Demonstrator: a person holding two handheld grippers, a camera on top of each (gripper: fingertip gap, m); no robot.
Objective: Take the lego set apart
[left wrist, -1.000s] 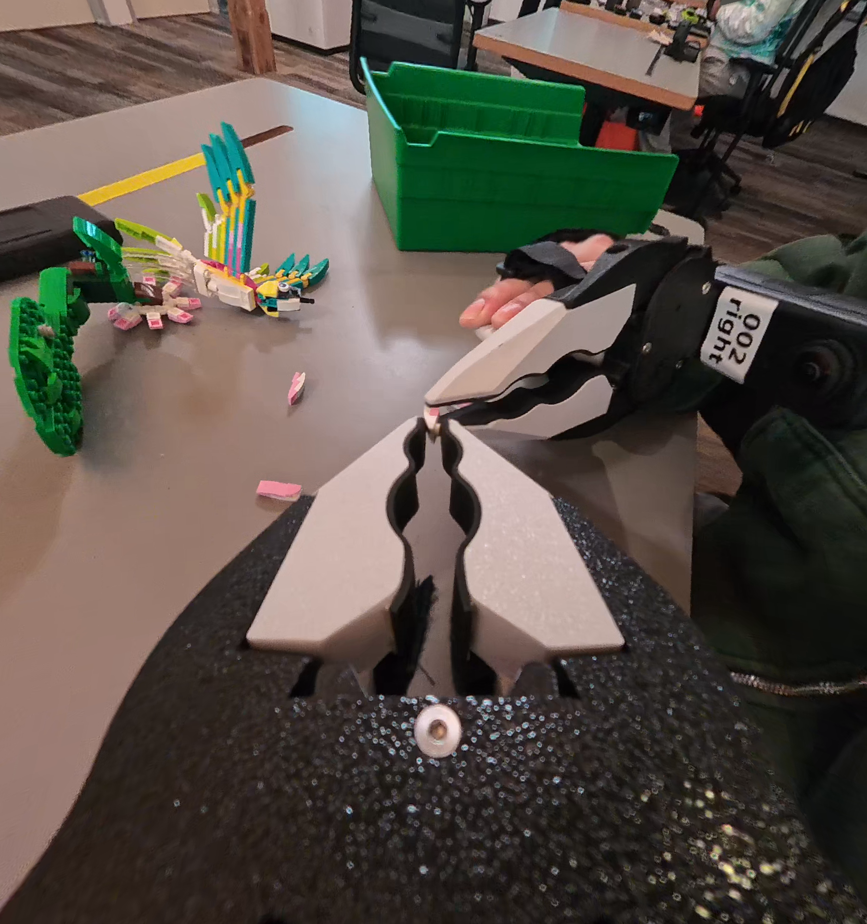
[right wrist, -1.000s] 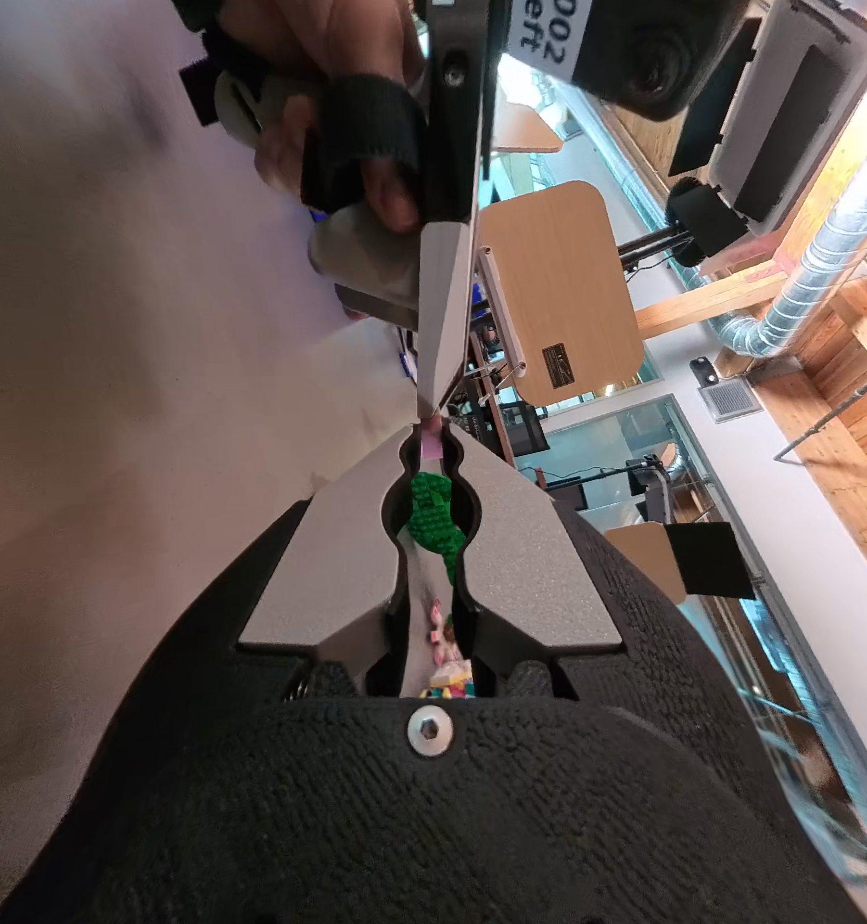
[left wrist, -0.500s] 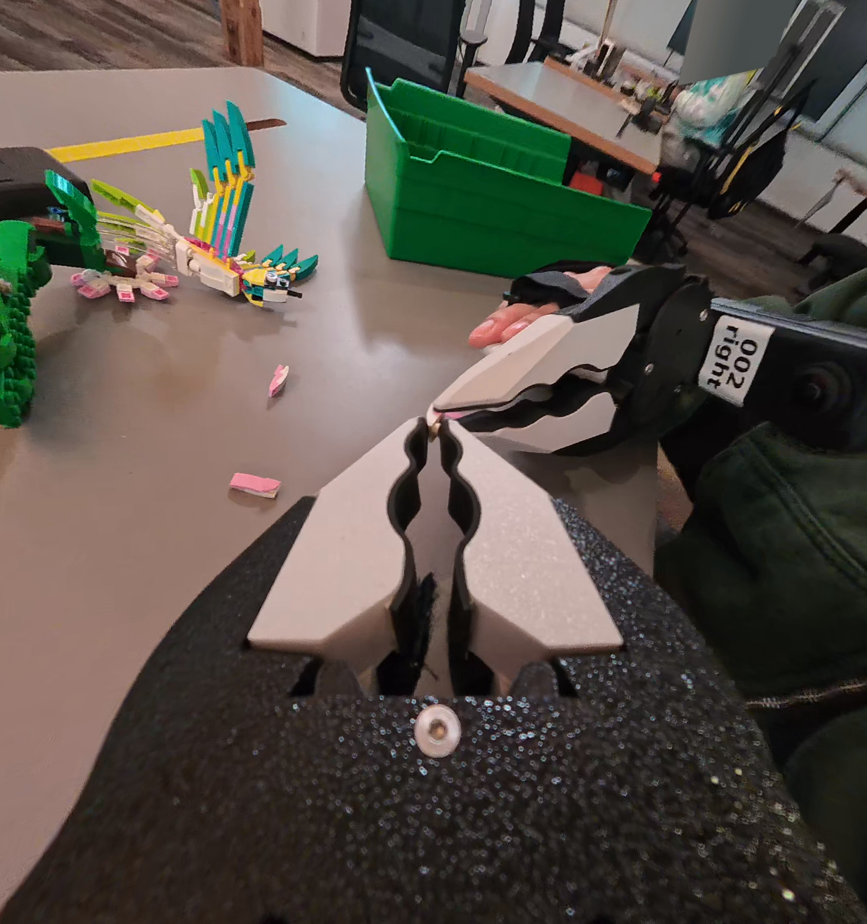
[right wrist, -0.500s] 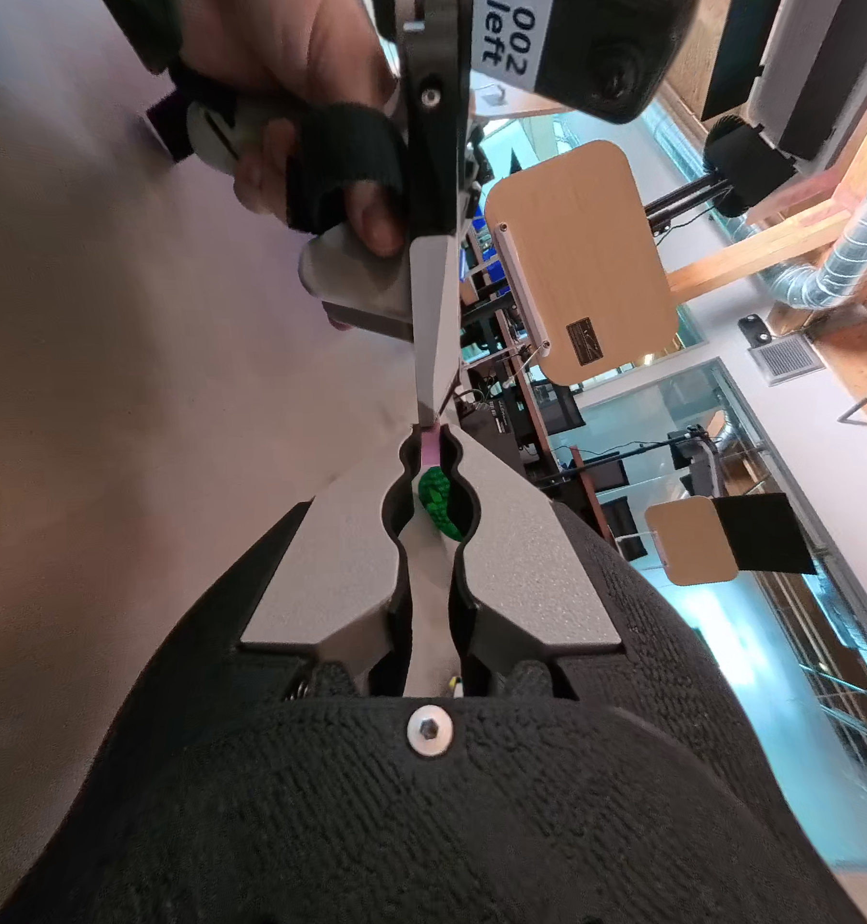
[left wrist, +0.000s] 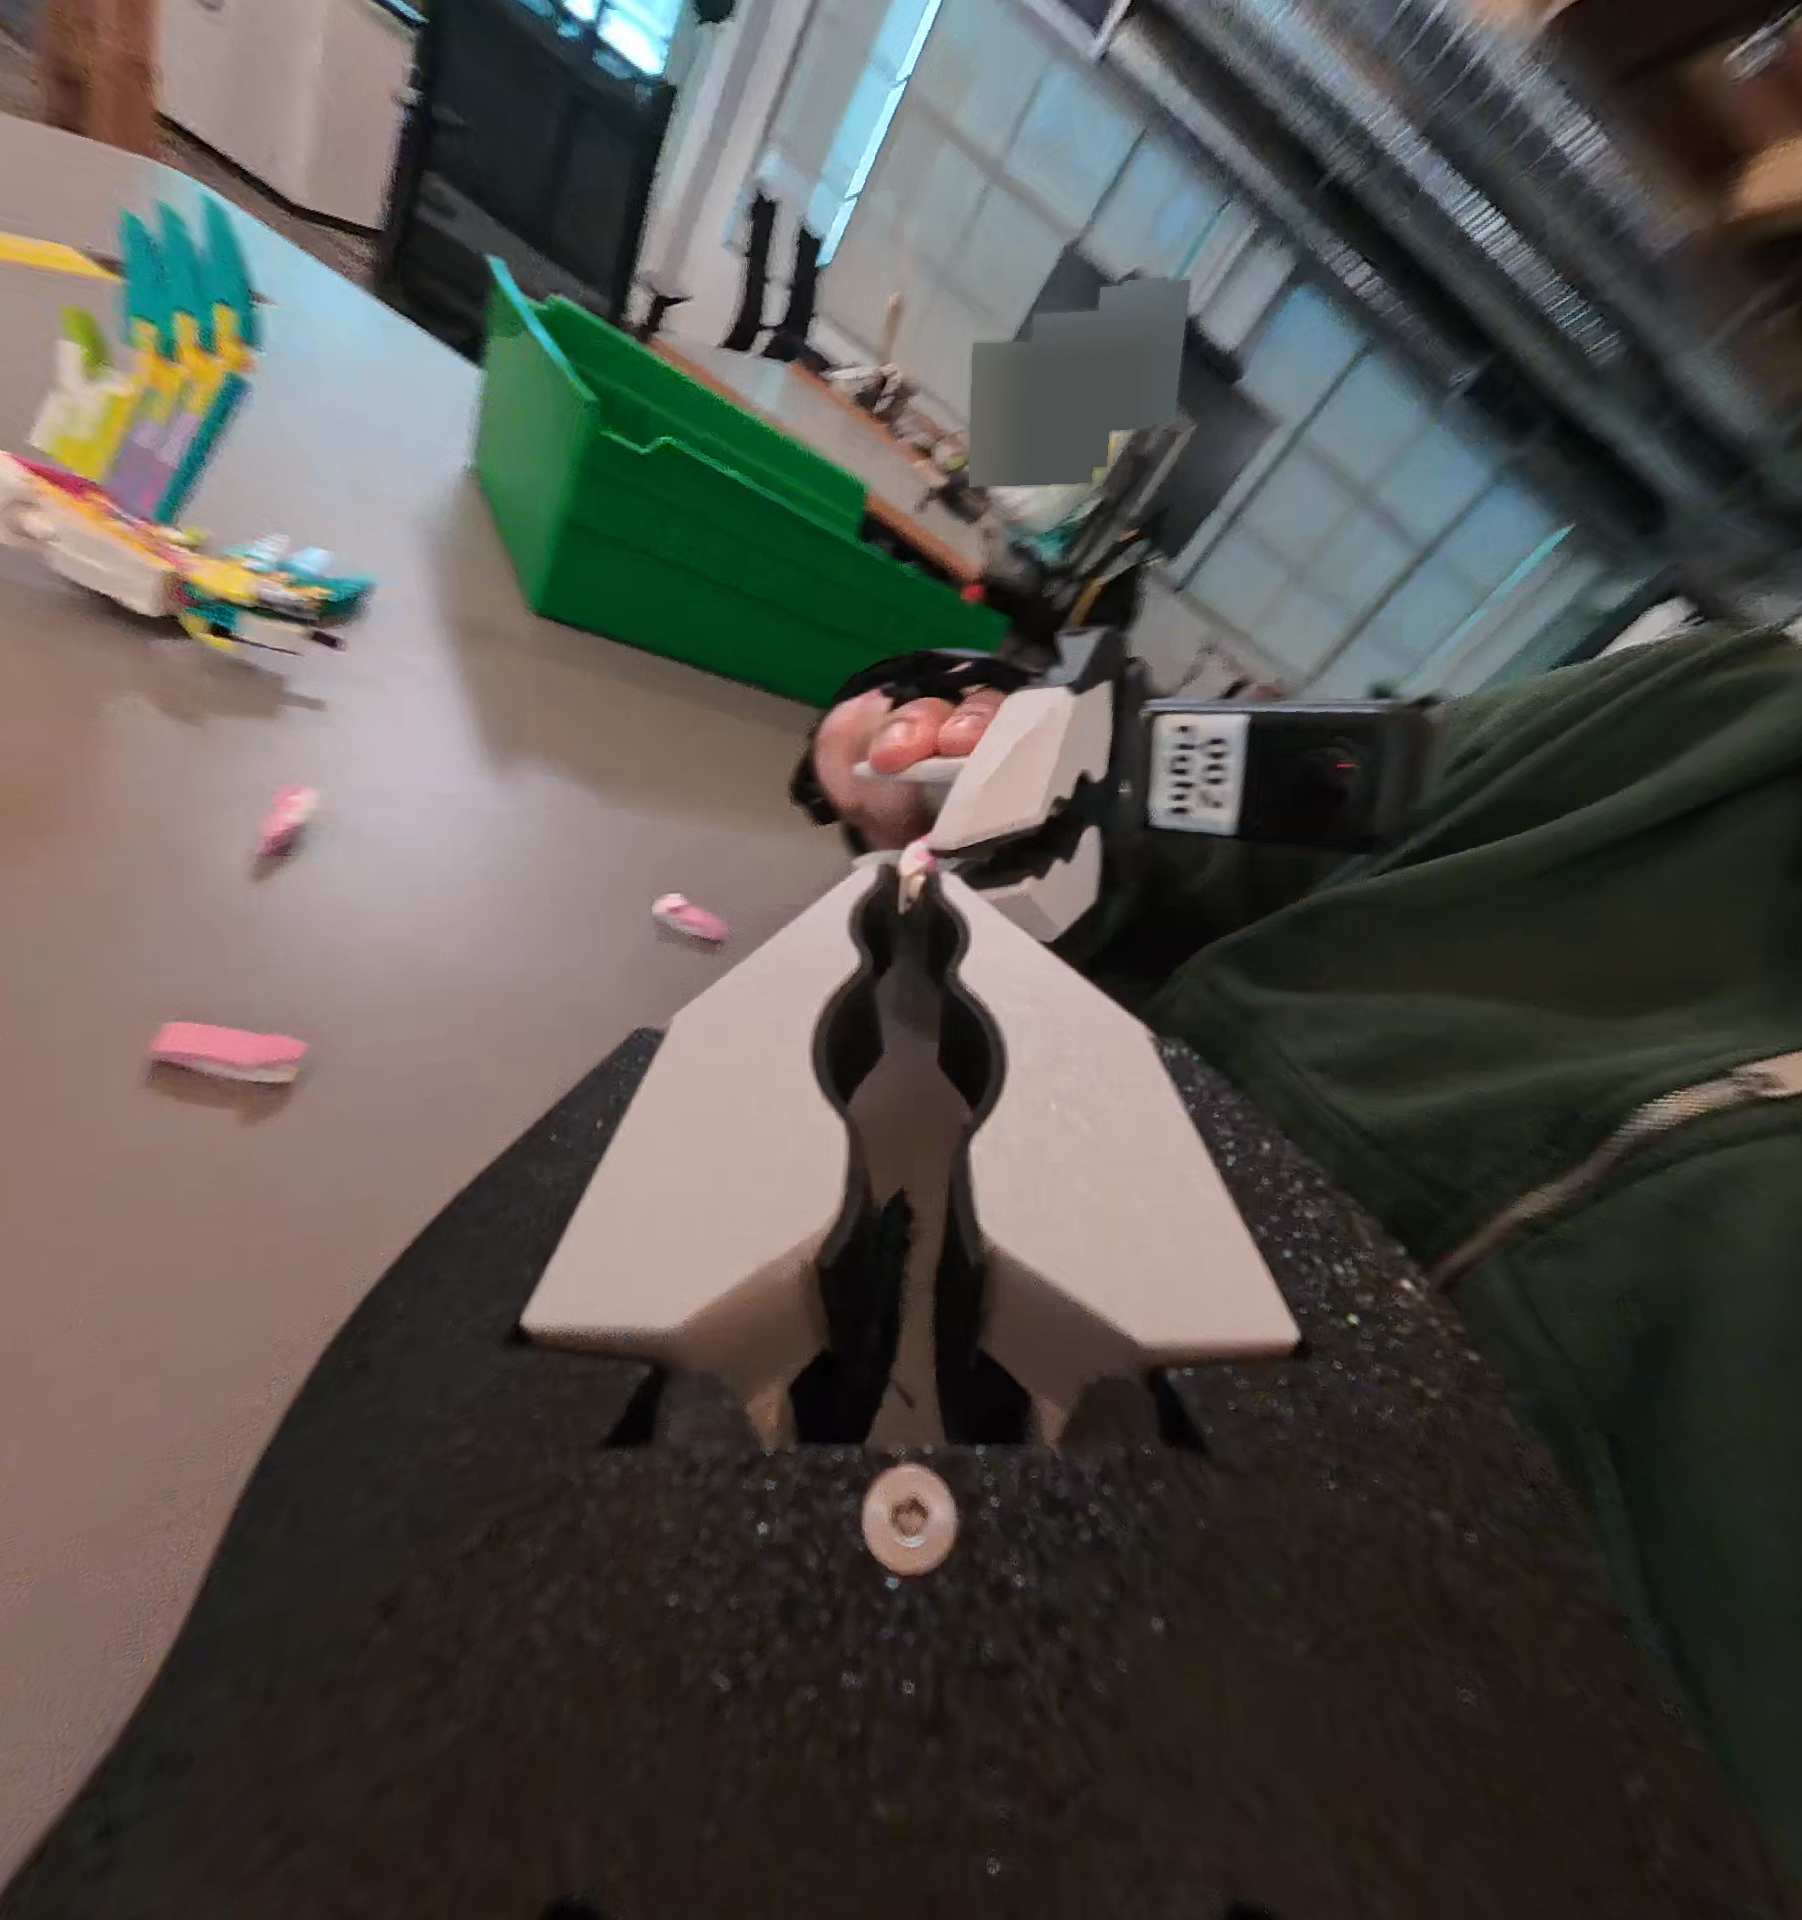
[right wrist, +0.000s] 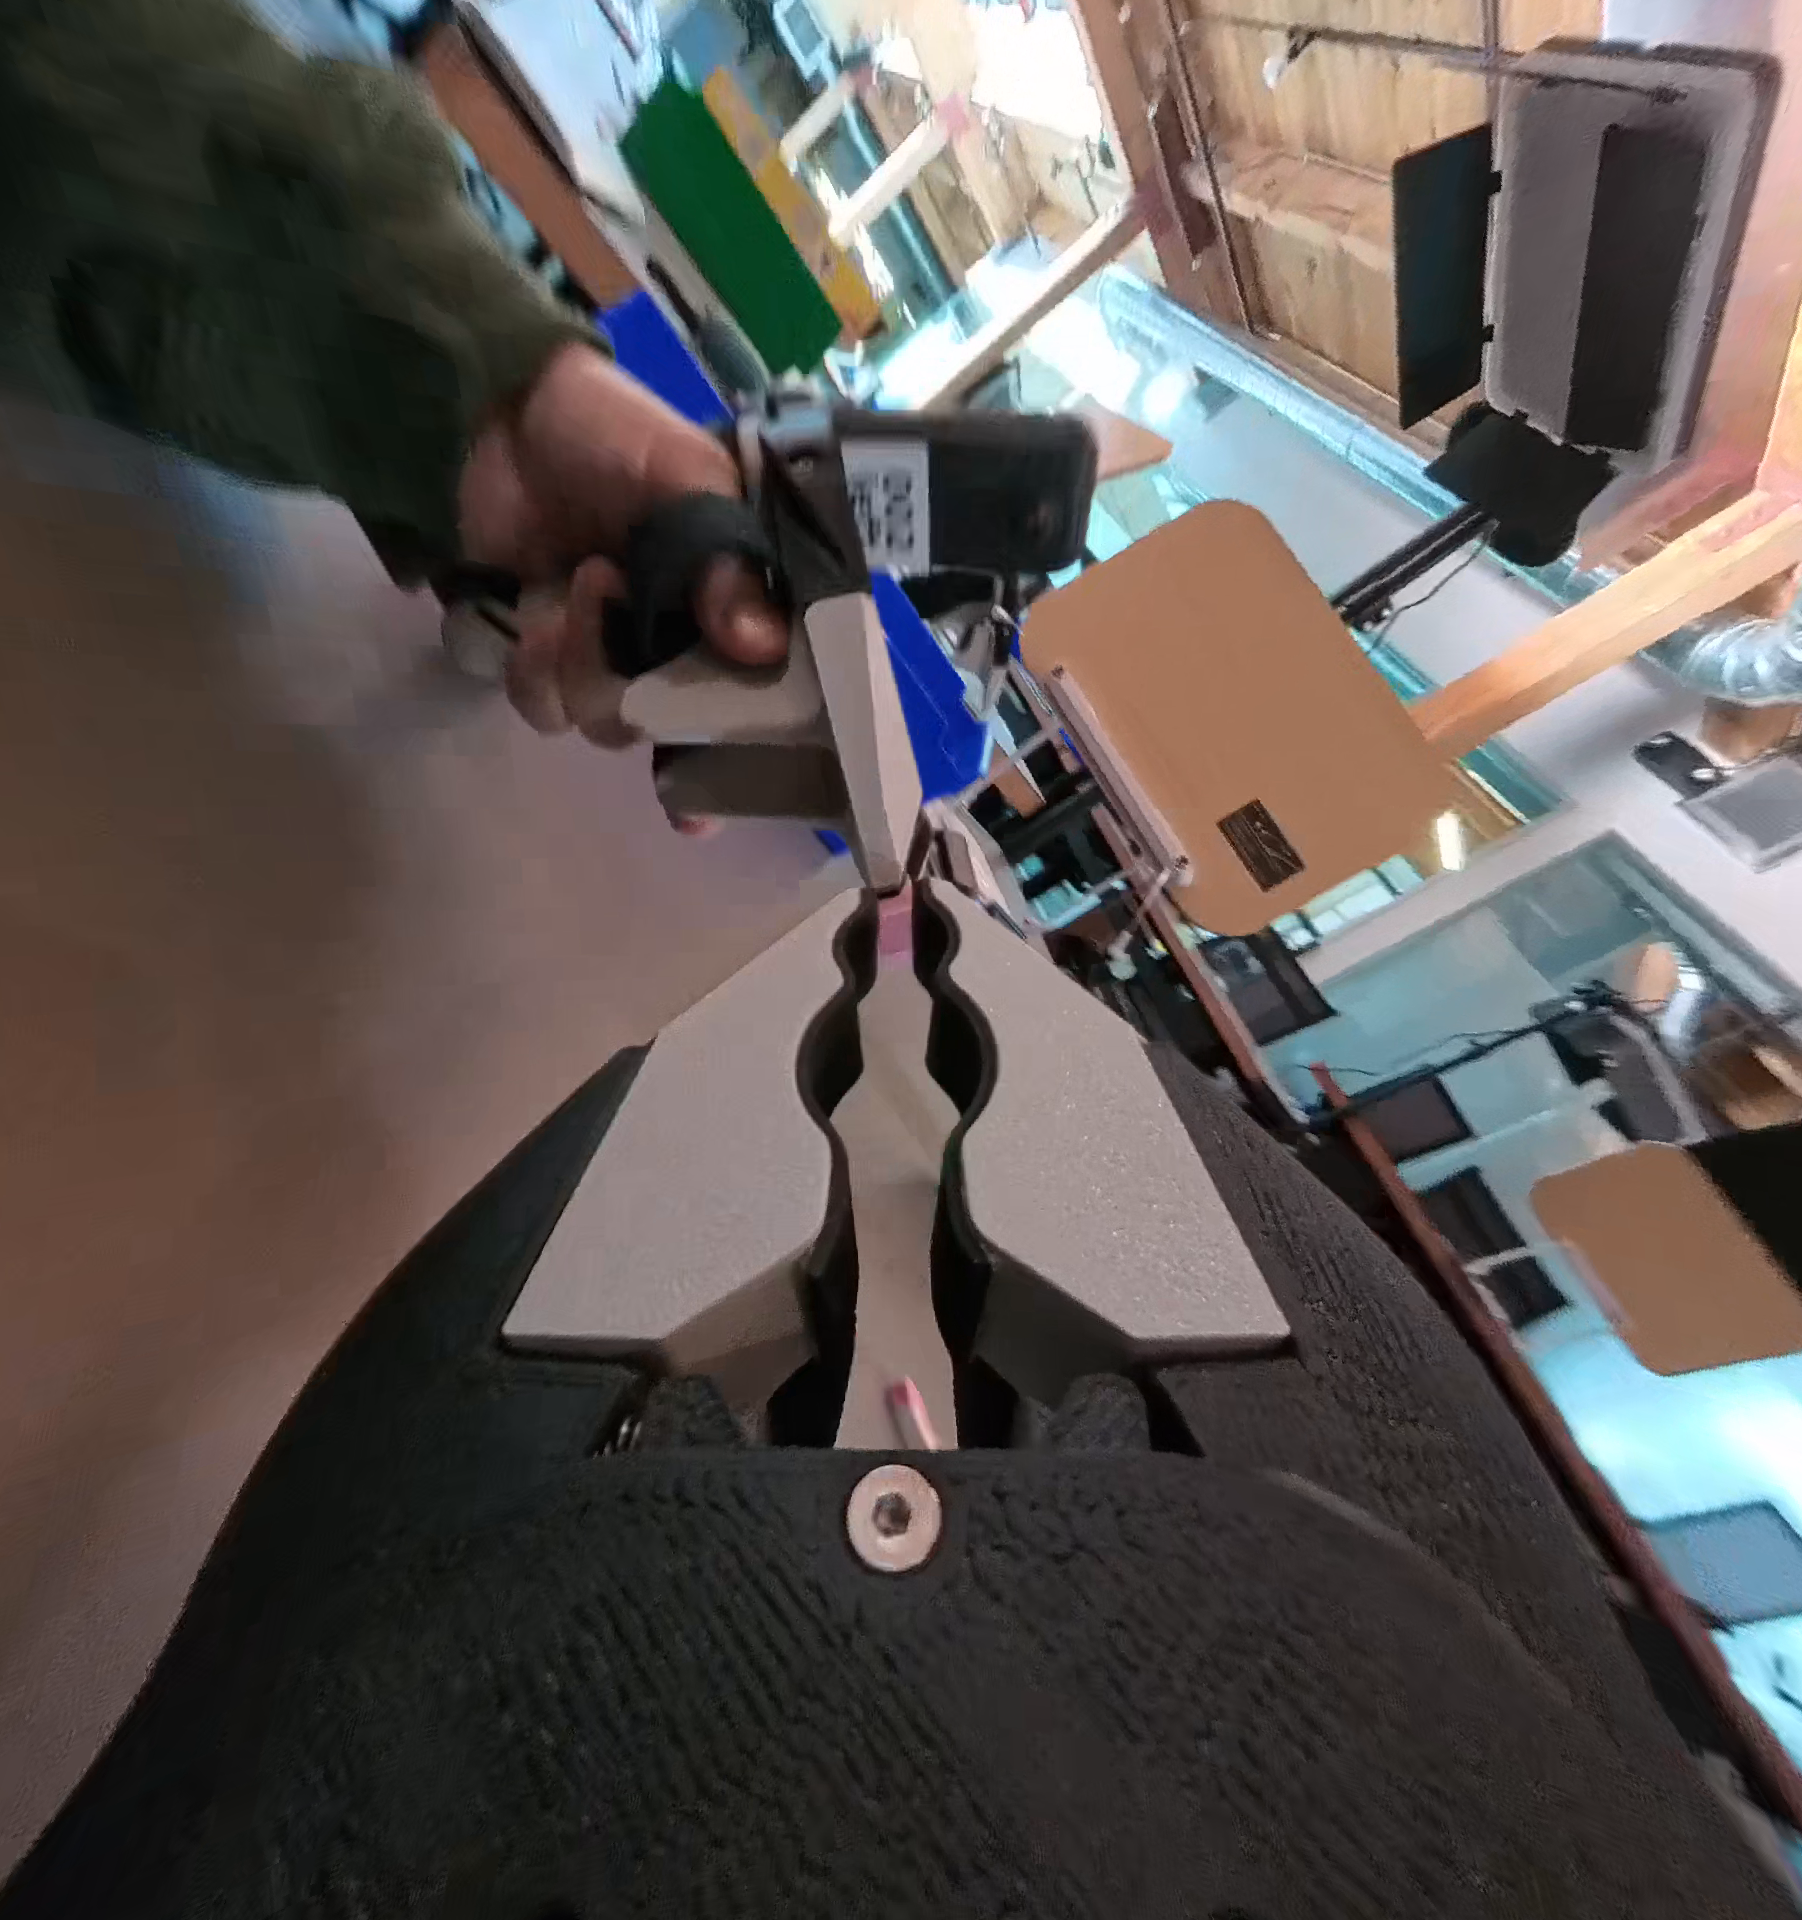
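Grey table [left wrist: 481,831], loose pink pieces [left wrist: 227,1051]; left tool [left wrist: 912,899] and right tool [right wrist: 895,920] both clamped on one small pink-white lego piece [right wrist: 895,928], seemingly two-part. Twist apart gently, tips firm.

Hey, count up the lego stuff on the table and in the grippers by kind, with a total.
Loose pink lego pieces on the grey table: 3
Small pink piece pinched between both grippers: 1
Colourful winged lego model: 1
Total: 5
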